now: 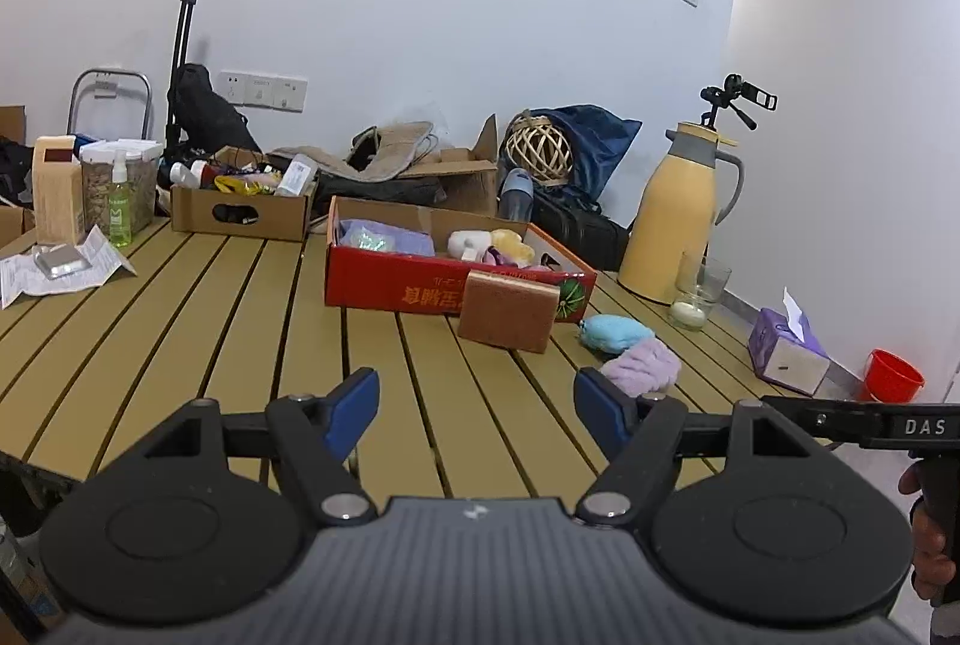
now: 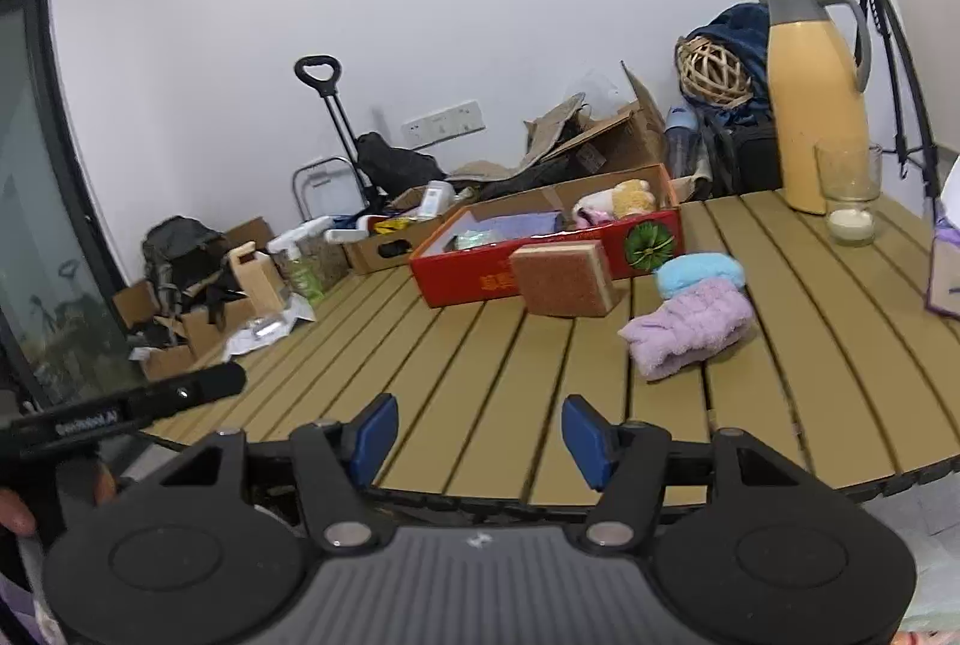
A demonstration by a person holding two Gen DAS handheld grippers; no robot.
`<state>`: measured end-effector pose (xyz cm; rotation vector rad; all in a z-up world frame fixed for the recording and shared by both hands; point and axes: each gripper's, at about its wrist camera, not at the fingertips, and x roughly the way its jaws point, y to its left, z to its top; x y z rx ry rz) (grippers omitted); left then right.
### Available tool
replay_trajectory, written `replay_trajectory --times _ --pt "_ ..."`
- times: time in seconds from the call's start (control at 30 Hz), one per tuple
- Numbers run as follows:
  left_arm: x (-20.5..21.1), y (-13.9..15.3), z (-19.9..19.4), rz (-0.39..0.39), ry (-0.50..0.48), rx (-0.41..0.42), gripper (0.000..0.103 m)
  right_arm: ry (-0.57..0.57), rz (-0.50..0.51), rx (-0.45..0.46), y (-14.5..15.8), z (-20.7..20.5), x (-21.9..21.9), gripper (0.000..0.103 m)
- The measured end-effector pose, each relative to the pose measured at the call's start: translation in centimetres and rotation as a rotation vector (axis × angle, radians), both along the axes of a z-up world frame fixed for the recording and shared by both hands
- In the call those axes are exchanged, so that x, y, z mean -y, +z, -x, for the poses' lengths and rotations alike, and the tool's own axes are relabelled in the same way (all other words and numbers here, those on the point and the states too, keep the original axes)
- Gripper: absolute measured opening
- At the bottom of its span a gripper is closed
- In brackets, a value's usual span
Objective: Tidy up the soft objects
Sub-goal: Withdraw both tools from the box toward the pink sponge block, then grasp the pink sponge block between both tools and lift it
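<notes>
A red cardboard box (image 1: 420,294) (image 2: 468,279) on the slatted table holds several soft items, among them a white and a yellow plush (image 1: 507,240) (image 2: 630,198). A brown sponge block (image 1: 510,309) (image 2: 564,279) leans against the box's front. A blue soft pad (image 1: 615,332) (image 2: 699,272) and a purple fluffy cloth (image 1: 642,366) (image 2: 690,327) lie to its right. My left gripper (image 1: 477,414) is open and empty over the near table. My right gripper (image 2: 480,438) is open and empty at the table's near edge.
A yellow thermos (image 1: 678,219) (image 2: 816,99) and a glass with a candle (image 1: 696,297) (image 2: 849,195) stand at the right. A purple tissue box (image 1: 786,354), a brown carton of clutter (image 1: 240,213), a green spray bottle (image 1: 120,210) and papers (image 1: 60,270) sit around.
</notes>
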<state>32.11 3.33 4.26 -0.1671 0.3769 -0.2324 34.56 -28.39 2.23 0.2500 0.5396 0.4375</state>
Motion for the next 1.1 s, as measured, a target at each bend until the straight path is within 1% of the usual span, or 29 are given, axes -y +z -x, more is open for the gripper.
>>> replay_trajectory --times 0.07,0.17,0.27,0.33,0.37,0.43,0.53,0.6,0.63,0.73,0.8,0.83,0.87,0.9,0.97,1.0,1.1 --pt "0.2 -0.1 -0.4 0.005 -0.008 0.003 0.075 -0.005 -0.015 0.0 -0.4 -0.1 0.1 0.06" --pt "0.7 -1.0 -1.8 -0.005 -0.018 -0.023 0.075 -0.008 -0.038 -0.013 -1.3 -1.0 0.2 0.06" --pt "1.1 -2.1 -4.6 0.005 -0.035 -0.056 0.075 -0.008 -0.071 -0.061 -2.9 -3.3 0.1 0.06" --pt "1.6 -2.4 -7.5 0.005 -0.05 -0.073 0.074 -0.022 -0.07 -0.089 -3.7 -5.6 -0.2 0.06" --pt "1.7 -2.6 -8.9 0.002 -0.057 -0.075 0.074 -0.026 -0.073 -0.091 -3.9 -6.7 -0.3 0.06" --pt "2.2 -2.5 -12.8 -0.009 -0.068 -0.085 0.074 -0.032 -0.093 -0.086 -4.1 -9.4 -0.6 0.06" --pt "3.0 -2.6 -18.5 -0.019 -0.091 -0.098 0.074 -0.045 -0.157 -0.082 -4.4 -14.4 -0.6 0.059" --pt "3.5 -2.7 -22.7 -0.01 -0.093 -0.121 0.072 -0.052 -0.213 -0.085 -4.7 -18.0 -0.5 0.056" --pt "3.8 -3.0 -24.7 -0.012 -0.108 -0.137 0.071 -0.062 -0.224 -0.092 -4.8 -19.6 -0.6 0.055" --pt "4.5 -4.0 -29.2 -0.035 -0.138 -0.177 0.07 -0.097 -0.213 -0.109 -5.4 -24.0 -1.5 0.049" --pt "4.4 -4.7 -31.4 -0.015 -0.124 -0.197 0.067 -0.136 -0.19 -0.137 -6.2 -26.4 -2.1 0.039" --pt "4.4 -5.0 -32.3 0.007 -0.127 -0.204 0.059 -0.142 -0.198 -0.144 -6.7 -27.2 -2.2 0.037" --pt "4.2 -5.4 -32.9 0.034 -0.134 -0.213 0.05 -0.145 -0.21 -0.152 -7.3 -27.9 -2.3 0.029" --pt "4.0 -5.8 -33.4 0.058 -0.151 -0.227 0.046 -0.146 -0.216 -0.162 -7.8 -28.3 -2.3 0.023" --pt "3.7 -6.3 -33.4 0.092 -0.195 -0.209 0.028 -0.137 -0.237 -0.146 -8.4 -28.4 -2.1 0.023" --pt "3.6 -6.2 -33.2 0.098 -0.212 -0.206 0.028 -0.124 -0.231 -0.144 -8.3 -28.4 -2.2 0.023" --pt "3.4 -6.1 -31.6 0.079 -0.204 -0.202 0.028 -0.067 -0.155 -0.106 -7.9 -27.6 -3.0 0.023"
